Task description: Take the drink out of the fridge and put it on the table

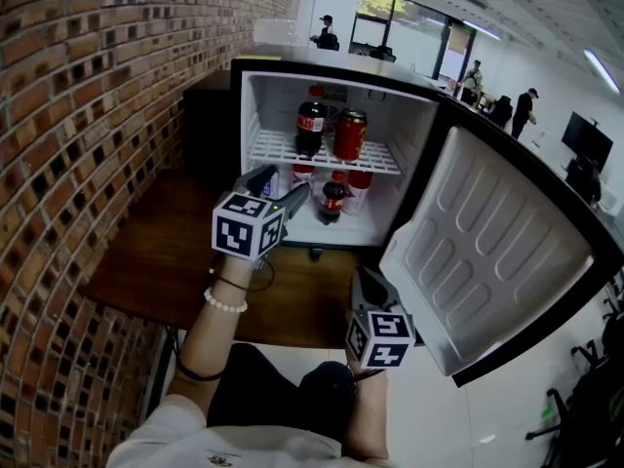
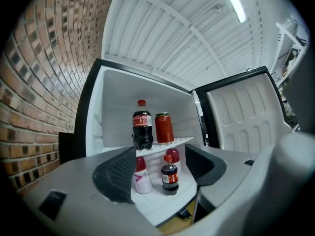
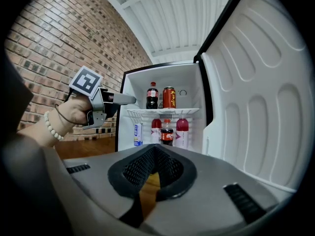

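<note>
While the left hand-held gripper (image 1: 278, 187) hovers spread and empty before the open fridge (image 1: 255, 105), the small cola bottle (image 1: 332, 201) stands on the fridge floor under the shelf (image 1: 275, 151); the right hand-held gripper (image 1: 370, 283) hangs lower, jaws pressed together

fridge (image 1: 331, 72) on desk (image 1: 161, 261), brick wall (image 1: 88, 115) at left | door (image 1: 487, 252) swung open to right | shelf (image 1: 278, 152): tall bottle (image 1: 311, 123) left, can (image 1: 349, 135) right, side by side | below shelf: small bottle (image 1: 332, 199) in front, two bottles (image 3: 182, 129) behind | left tongs (image 1: 278, 188) before opening | right tongs (image 1: 369, 286) nearer the person, beside door
</note>
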The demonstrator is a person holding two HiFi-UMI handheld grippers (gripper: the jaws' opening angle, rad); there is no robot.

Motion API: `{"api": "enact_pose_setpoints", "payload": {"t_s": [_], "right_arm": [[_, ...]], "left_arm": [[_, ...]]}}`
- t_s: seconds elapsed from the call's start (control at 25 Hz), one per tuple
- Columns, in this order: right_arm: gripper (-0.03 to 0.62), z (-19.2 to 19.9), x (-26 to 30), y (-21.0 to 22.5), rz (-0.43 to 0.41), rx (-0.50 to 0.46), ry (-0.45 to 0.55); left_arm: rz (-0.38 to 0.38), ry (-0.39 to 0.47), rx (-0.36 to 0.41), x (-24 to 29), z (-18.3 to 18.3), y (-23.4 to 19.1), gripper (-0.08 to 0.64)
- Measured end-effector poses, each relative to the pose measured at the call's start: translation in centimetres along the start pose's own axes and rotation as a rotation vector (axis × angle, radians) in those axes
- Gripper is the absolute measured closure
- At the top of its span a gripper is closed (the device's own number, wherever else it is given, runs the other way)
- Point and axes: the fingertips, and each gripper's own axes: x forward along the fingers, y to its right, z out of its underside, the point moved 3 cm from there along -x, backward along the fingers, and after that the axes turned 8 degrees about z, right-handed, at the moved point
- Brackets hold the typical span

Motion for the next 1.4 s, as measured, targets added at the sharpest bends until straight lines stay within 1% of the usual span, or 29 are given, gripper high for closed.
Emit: {"api": "enact_pose_setpoints", "payload": {"t_s": [0.12,0.2,0.4,0.64,0.84,0.88,0.96,1.08,1.28,1.4], "right_arm": [[0.580,-0.1,0.0,0.1,0.001,0.003,0.003],[0.580,-0.2,-0.1,0.2,0.001,0.005,0.006],[0.580,-0.3,-0.2,0.7,0.011,0.008,0.010],[0.580,-0.5,-0.4,1.2,0.018,0.012,0.014],[0.580,-0.6,-0.4,1.4,0.019,0.011,0.016],[0.580,-0.6,-0.4,1.5,0.021,0.011,0.016],[0.580,-0.6,-0.4,1.9,0.026,0.013,0.015],[0.580,-0.6,-0.3,2.3,0.033,0.019,0.015],[0.580,-0.8,-0.4,2.5,0.036,0.017,0.019],[0.580,-0.8,-0.4,2.6,0.038,0.020,0.019]], "left_arm": [[0.008,0.009,0.009,1.2,-1.5,-0.4,0.245],[0.017,0.011,0.005,2.0,-2.3,-0.7,0.226],[0.021,0.000,-0.006,4.2,-3.6,-1.9,0.204],[-0.011,-0.018,0.012,6.7,-4.6,-3.8,0.183],[-0.034,-0.026,0.011,8.9,-5.7,-5.5,0.167],[-0.035,-0.029,0.006,9.3,-5.9,-5.8,0.154],[-0.034,-0.037,-0.004,10.1,-6.2,-6.3,0.140],[-0.036,-0.053,-0.008,11.3,-6.3,-7.0,0.137],[-0.020,-0.068,-0.039,12.6,-6.4,-7.8,0.137],[-0.011,-0.076,-0.034,12.9,-6.5,-7.9,0.138]]}}
